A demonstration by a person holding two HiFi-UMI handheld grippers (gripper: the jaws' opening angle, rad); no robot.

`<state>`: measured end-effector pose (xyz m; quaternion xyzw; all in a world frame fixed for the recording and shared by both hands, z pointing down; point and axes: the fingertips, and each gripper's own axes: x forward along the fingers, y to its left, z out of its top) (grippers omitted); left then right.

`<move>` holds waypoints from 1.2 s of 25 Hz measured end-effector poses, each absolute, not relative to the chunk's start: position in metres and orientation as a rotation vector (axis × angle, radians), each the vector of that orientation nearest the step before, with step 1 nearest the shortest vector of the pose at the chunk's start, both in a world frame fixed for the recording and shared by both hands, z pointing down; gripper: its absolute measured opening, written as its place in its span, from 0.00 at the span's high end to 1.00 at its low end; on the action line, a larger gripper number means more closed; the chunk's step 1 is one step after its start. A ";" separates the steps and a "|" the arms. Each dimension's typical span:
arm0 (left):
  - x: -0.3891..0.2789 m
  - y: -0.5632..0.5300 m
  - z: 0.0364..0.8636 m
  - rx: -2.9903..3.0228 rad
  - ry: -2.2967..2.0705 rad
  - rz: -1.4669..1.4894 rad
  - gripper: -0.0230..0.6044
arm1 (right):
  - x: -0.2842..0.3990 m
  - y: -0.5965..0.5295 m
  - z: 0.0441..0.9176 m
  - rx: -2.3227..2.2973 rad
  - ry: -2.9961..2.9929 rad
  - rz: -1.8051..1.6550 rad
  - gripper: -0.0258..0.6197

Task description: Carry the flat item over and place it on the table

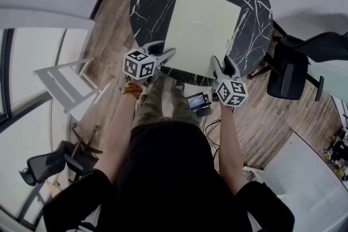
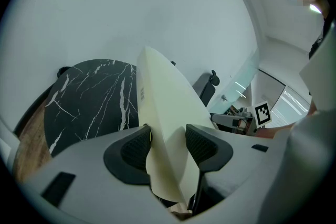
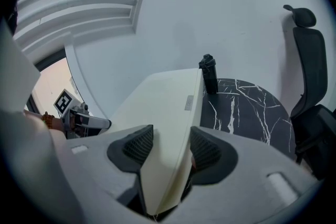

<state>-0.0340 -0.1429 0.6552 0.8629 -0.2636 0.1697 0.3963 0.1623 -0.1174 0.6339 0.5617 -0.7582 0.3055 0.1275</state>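
**A:** Both tools were busy? Start with the left gripper (image 1: 165,55).

**B:** Its jaws were clamped onto the flat item (image 1: 202,30), a pale cream panel, at the panel's near left corner. In the left gripper view the two dark ribbed pads (image 2: 135,148) pressed on either face, and the panel stood edge-on between them.

**A:** And the right gripper (image 1: 222,69)?

**B:** The same, at the near right corner. Its own view showed the panel wedged between its pads, with a small grey label (image 3: 189,103) further along the panel.

**A:** Where was the panel against the table (image 1: 148,2)?

**B:** It was over the middle of the round black marble top. Its near edge ran along the table's near edge, where both grippers met it. Bare marble showed at the left, right and far edges. I could not tell whether the panel lay flat on the top or hung just above it.

**A:** Anything else on the table?

**B:** A dark bottle (image 3: 209,74) stood upright at the far edge, just beyond the panel's far right corner.

**A:** And around it?

**B:** A black office chair (image 1: 291,70) stood on the wooden floor (image 1: 109,30) by the table's right edge. A white frame (image 1: 62,81) stood well apart to the left. A small screen (image 1: 197,101) sat between the person's arms, below the near edge.
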 end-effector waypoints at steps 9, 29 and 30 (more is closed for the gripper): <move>-0.031 -0.148 0.668 2.161 -0.660 0.436 0.63 | 0.166 -0.123 0.647 1.626 -2.184 0.918 0.63; -0.034 -0.156 0.696 2.104 -0.632 0.444 0.63 | 0.162 -0.128 0.674 1.627 -2.126 0.976 0.63; -0.035 -0.157 0.698 2.099 -0.630 0.447 0.63 | 0.162 -0.129 0.676 1.625 -2.123 0.980 0.63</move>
